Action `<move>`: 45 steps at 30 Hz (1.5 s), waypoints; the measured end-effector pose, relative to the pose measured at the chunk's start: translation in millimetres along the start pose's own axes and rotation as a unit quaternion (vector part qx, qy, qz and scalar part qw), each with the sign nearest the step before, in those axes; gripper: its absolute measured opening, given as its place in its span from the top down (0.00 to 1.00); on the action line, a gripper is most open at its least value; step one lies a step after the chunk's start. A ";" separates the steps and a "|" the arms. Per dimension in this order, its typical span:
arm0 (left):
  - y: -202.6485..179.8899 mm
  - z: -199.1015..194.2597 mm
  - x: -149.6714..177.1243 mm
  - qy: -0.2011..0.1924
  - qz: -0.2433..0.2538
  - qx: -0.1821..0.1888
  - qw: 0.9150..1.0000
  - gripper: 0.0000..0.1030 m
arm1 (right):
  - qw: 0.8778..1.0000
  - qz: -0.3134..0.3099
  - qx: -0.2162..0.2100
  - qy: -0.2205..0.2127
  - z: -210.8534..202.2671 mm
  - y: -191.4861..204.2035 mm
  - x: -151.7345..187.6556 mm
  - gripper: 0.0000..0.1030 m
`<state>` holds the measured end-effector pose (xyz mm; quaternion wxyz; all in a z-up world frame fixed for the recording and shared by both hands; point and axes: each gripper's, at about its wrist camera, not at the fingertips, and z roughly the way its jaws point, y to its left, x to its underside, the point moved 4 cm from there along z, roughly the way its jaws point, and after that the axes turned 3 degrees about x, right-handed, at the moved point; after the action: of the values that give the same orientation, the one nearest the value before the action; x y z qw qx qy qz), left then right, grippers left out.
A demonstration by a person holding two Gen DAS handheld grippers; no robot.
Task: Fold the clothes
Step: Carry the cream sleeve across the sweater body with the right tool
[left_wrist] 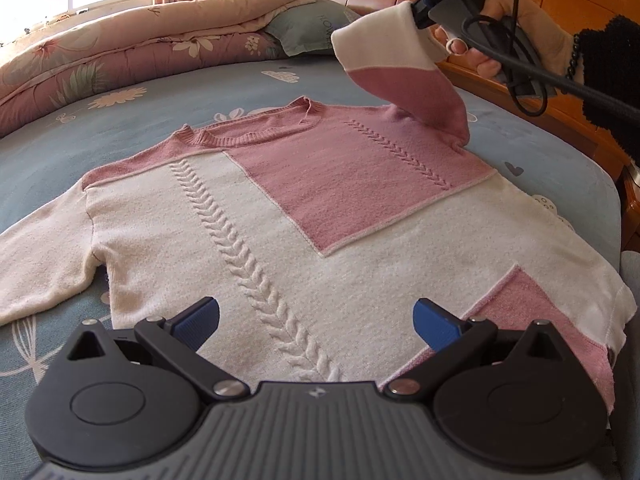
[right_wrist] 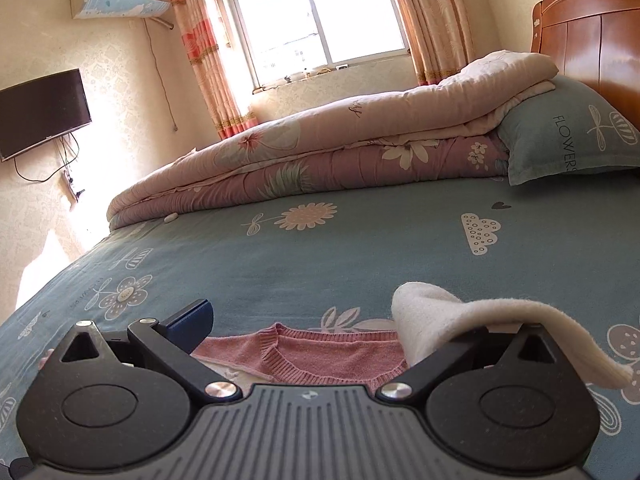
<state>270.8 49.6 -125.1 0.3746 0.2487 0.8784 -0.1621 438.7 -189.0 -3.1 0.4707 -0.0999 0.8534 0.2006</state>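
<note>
Sweater (left_wrist: pixel 248 216) on blue bedsheet (right_wrist: pixel 360 248), left hand-held gripper (left_wrist: pixel 316 324) released, right hand-held gripper (right_wrist: pixel 320 332) splayed, sleeve (right_wrist: pixel 472 320) draped.

Sweater (left_wrist: pixel 256 216) flat on bed (left_wrist: pixel 540 168); quilt (left_wrist: pixel 120 60), perhaps pillow (left_wrist: pixel 304 28), behind

You are looking at a fuzzy knit sweater (left_wrist: pixel 280 216), a matt printed cotton-like bedsheet (right_wrist: pixel 360 252), a glossy wooden headboard (right_wrist: pixel 592 40), and matt black plastic on the left hand-held gripper (left_wrist: pixel 316 322), its pads apparently ribbed.
</note>
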 end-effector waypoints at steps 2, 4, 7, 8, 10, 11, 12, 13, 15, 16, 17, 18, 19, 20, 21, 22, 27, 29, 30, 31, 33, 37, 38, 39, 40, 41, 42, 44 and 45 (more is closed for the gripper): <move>3.4 -0.2 0.1 -0.002 -0.005 -0.003 1.000 0.01 | 1.000 -0.004 0.000 0.024 14.7 2.0 13.5 0.00; 7.6 -0.4 0.1 -0.003 -0.012 -0.005 1.000 0.01 | 0.999 -0.002 -0.002 0.047 29.8 2.8 29.3 0.00; 13.9 -0.1 0.5 -0.003 -0.023 -0.008 1.000 0.01 | 0.998 0.009 -0.003 0.070 48.8 2.9 52.7 0.00; 15.7 0.7 1.0 -0.002 -0.026 -0.010 1.000 0.01 | 0.997 0.014 -0.002 0.074 54.1 2.8 59.7 0.00; 18.6 2.5 1.8 0.001 -0.031 -0.013 0.999 0.01 | 0.996 0.024 -0.001 0.084 64.2 3.3 73.0 0.00; 19.6 3.9 2.2 0.003 -0.032 -0.015 0.999 0.01 | 0.996 0.026 0.001 0.090 68.3 4.2 79.1 0.00; 20.1 5.1 2.4 0.005 -0.033 -0.016 0.999 0.01 | 0.995 0.028 0.004 0.097 72.3 5.0 85.3 0.00; 20.3 5.7 2.7 0.006 -0.033 -0.017 0.999 0.01 | 0.994 0.027 0.006 0.103 75.5 6.2 91.1 0.00; 20.4 6.3 3.3 0.007 -0.032 -0.017 0.999 0.01 | 0.994 0.012 0.013 0.105 75.5 9.9 98.2 0.00; 20.7 6.0 3.6 0.007 -0.032 -0.017 0.999 0.01 | 0.994 0.006 0.015 0.105 73.8 11.3 100.1 0.00; 20.8 5.4 3.8 0.007 -0.033 -0.017 0.999 0.01 | 0.994 0.001 0.016 0.107 71.1 12.0 100.8 0.00; 20.9 4.8 3.9 0.006 -0.034 -0.015 0.999 0.01 | 0.994 0.001 0.016 0.107 67.4 11.7 101.4 0.00; 21.2 4.4 3.9 0.005 -0.035 -0.015 0.999 0.01 | 0.994 0.003 0.016 0.108 62.7 10.3 101.7 0.00; 21.4 3.9 3.5 0.004 -0.036 -0.014 0.999 0.01 | 0.994 0.006 0.015 0.108 58.0 9.0 102.1 0.00; 21.5 3.5 3.1 0.003 -0.037 -0.014 0.999 0.01 | 0.994 0.008 0.016 0.107 53.2 6.7 102.3 0.00; 21.5 2.8 2.9 0.001 -0.037 -0.013 0.999 0.01 | 0.994 0.010 0.021 0.103 48.4 3.5 102.0 0.00; 21.0 0.4 2.5 -0.003 -0.039 -0.009 0.999 0.01 | 0.996 0.034 0.030 0.082 42.5 -10.9 86.5 0.00; 22.0 0.6 2.4 -0.004 -0.040 -0.011 0.999 0.01 | 0.996 0.036 0.020 0.074 46.7 -8.5 74.4 0.00; 22.9 0.8 2.4 -0.003 -0.042 -0.012 0.999 0.01 | 0.997 0.035 0.016 0.068 49.0 -6.0 67.3 0.00; 23.8 0.9 2.6 -0.003 -0.043 -0.013 0.999 0.01 | 0.998 0.031 0.015 0.061 51.4 -3.0 59.5 0.00; 25.9 1.3 2.7 -0.002 -0.046 -0.016 0.999 0.01 | 0.998 0.030 0.011 0.046 54.2 2.7 45.2 0.00; 28.8 -0.1 2.6 -0.005 -0.051 -0.016 0.999 0.01 | 0.999 0.036 -0.009 0.022 55.8 14.7 26.3 0.00; 29.2 -0.6 2.5 -0.006 -0.052 -0.015 0.999 0.01 | 0.999 0.036 -0.016 0.020 56.1 18.4 25.5 0.00; 29.7 -0.9 2.5 -0.006 -0.053 -0.015 0.998 0.01 | 0.999 0.033 -0.021 0.022 57.0 22.5 26.6 0.00; 29.9 -1.0 2.7 -0.006 -0.054 -0.015 0.998 0.01 | 0.999 0.030 -0.026 0.023 57.8 26.6 27.6 0.00; 30.0 -1.1 3.0 -0.005 -0.054 -0.016 0.998 0.01 | 0.999 0.022 -0.032 0.033 60.3 31.6 31.1 0.00; 30.0 -1.2 3.2 -0.005 -0.054 -0.017 0.998 0.01 | 0.998 0.011 -0.038 0.051 64.5 37.4 37.1 0.00; 29.6 -1.8 3.6 -0.005 -0.053 -0.017 0.998 0.01 | 0.994 -0.017 -0.052 0.090 71.1 49.0 50.8 0.00; 29.3 -2.3 3.9 -0.005 -0.053 -0.016 0.998 0.01 | 0.992 -0.034 -0.054 0.105 72.9 54.7 57.7 0.00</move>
<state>283.5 76.1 -129.4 0.3739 0.1946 0.8909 -0.1691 443.7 -107.0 -72.8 0.3789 -0.1751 0.8821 0.2185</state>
